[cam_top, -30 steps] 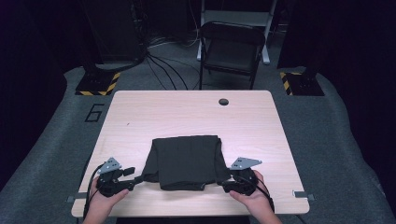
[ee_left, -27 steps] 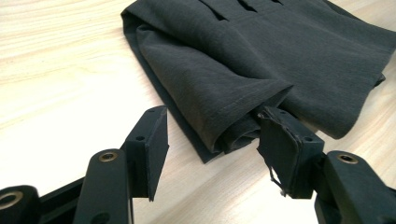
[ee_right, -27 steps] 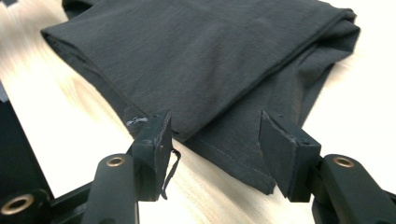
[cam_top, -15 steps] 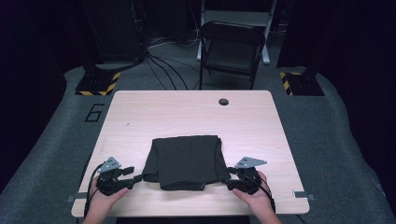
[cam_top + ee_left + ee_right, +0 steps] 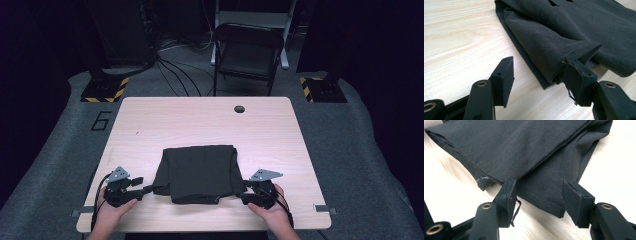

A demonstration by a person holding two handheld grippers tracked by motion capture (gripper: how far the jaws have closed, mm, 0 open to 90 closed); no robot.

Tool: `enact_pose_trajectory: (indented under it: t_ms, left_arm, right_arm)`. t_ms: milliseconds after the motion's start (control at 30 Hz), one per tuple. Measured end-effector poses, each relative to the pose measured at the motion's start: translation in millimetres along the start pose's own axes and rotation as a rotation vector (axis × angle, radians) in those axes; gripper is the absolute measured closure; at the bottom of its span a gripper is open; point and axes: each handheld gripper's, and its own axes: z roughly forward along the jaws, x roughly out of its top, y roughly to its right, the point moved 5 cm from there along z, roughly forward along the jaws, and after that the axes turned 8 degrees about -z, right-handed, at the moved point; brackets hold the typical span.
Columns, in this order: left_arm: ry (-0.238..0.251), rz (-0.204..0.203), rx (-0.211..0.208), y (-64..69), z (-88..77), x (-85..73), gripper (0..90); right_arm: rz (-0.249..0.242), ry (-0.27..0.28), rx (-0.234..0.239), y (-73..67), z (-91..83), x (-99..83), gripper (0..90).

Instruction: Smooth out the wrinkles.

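A dark folded garment (image 5: 199,172) is laid flat on the near half of the wooden table (image 5: 280,135), roughly midway between its side edges, its near hem close to the front edge. It is flanked at its two near corners, presumably so that both can be taken up together for a further fold or a lift.

The left gripper (image 5: 141,189) is held low at the near left corner; in the left gripper view its jaws are parted wide, one jaw touching the folded hem, the other over bare wood, and no cloth is pinched. The right gripper (image 5: 246,194) is set at the near right corner; in the right gripper view a stitched corner of the garment (image 5: 544,192) is seen lying between the spread jaws, with no pad pressed on it.

Bare tabletop is left behind the garment as far as the cable hole (image 5: 239,108), and on both sides. Beyond the far edge a folding chair (image 5: 248,55) is seen, well apart.
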Motion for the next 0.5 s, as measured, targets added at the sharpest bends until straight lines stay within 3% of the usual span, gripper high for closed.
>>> enact_pose_trajectory:
  t_ms: [333, 500]
  left_arm:
    - [0.009, -0.035, -0.001, -4.5, 1.8, 2.6, 42.1]
    - [0.008, -0.032, -0.007, -5.8, 1.6, 4.6, 42.1]
  right_arm:
    - [0.005, -0.011, -0.006, 0.2, -0.4, -3.6, 45.1]
    - [0.011, -0.008, -0.015, 1.1, -1.6, -4.6, 45.1]
